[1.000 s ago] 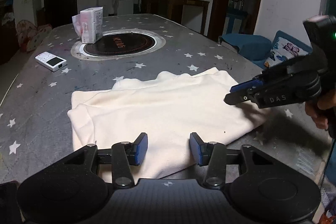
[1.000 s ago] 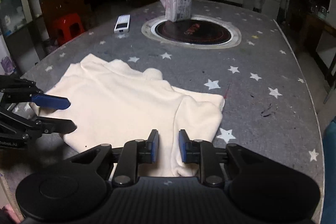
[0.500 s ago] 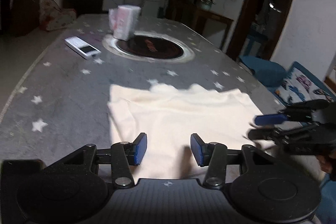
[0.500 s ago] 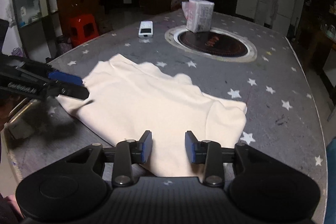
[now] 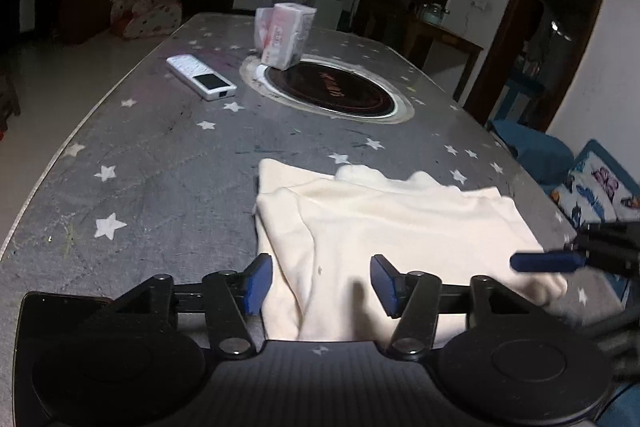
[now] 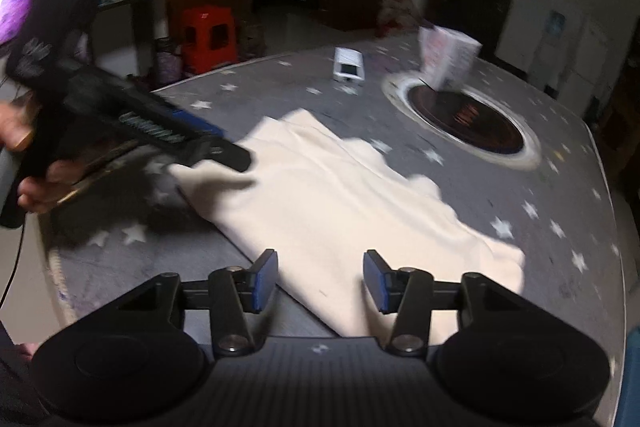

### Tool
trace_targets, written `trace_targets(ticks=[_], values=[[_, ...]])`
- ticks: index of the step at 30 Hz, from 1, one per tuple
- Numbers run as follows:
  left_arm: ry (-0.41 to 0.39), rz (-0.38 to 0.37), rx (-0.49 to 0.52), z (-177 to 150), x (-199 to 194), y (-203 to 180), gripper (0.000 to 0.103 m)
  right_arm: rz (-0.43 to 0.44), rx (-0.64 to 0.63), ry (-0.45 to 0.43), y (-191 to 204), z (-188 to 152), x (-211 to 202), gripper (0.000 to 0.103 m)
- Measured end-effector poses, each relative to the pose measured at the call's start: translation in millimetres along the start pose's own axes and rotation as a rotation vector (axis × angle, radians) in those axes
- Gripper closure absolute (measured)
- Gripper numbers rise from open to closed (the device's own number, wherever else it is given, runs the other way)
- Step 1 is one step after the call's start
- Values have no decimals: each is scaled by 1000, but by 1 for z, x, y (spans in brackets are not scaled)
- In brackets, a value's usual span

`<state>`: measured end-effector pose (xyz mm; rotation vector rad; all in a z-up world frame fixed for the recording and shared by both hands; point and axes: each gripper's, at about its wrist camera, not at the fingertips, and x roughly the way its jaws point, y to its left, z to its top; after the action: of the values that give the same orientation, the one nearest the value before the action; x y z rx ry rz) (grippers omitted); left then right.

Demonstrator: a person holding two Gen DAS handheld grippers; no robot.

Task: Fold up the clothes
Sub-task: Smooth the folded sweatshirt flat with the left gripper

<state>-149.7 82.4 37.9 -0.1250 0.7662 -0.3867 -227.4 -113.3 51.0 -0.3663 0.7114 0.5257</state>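
A cream garment (image 5: 384, 227) lies folded and flat on the grey star-patterned table (image 5: 160, 163); it also shows in the right wrist view (image 6: 340, 195). My left gripper (image 5: 321, 281) is open and empty, held just above the garment's near left edge. My right gripper (image 6: 319, 279) is open and empty over the garment's near edge. The right gripper shows in the left wrist view (image 5: 548, 262) at the garment's right corner. The left gripper shows in the right wrist view (image 6: 224, 151) over the garment's left corner, blurred.
A white remote (image 5: 202, 77) and a wrapped tissue pack (image 5: 284, 35) lie at the far side by a round black hob (image 5: 332, 91) set in the table. A red stool (image 6: 210, 39) stands beyond the table. Blue cushions (image 5: 592, 187) sit to the right.
The right gripper's jaws have opened wide from nearly shut. Both grippers have drawn back toward the near table edge and swung outward. The garment lies still.
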Motion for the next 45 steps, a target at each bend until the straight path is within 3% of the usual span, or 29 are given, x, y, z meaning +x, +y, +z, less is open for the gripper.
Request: trace_targets(ticks=[8, 24, 29, 35, 37, 45], values=[[-19, 38, -5, 6, -5, 1, 0, 65, -126, 18, 41, 13, 23, 54], [-81, 98, 17, 14, -20, -5, 0, 54, -134, 17, 50, 17, 31, 51], [-75, 169, 28, 14, -18, -6, 0, 60, -148, 12, 51, 19, 29, 51], [-55, 111, -24, 14, -17, 5, 0, 66, -164, 6, 53, 20, 27, 51], [-47, 126, -43, 15, -15, 9, 0, 67, -170, 3, 53, 21, 26, 51], [-37, 152, 32, 11, -26, 8, 0, 27, -89, -12, 27, 22, 14, 51]])
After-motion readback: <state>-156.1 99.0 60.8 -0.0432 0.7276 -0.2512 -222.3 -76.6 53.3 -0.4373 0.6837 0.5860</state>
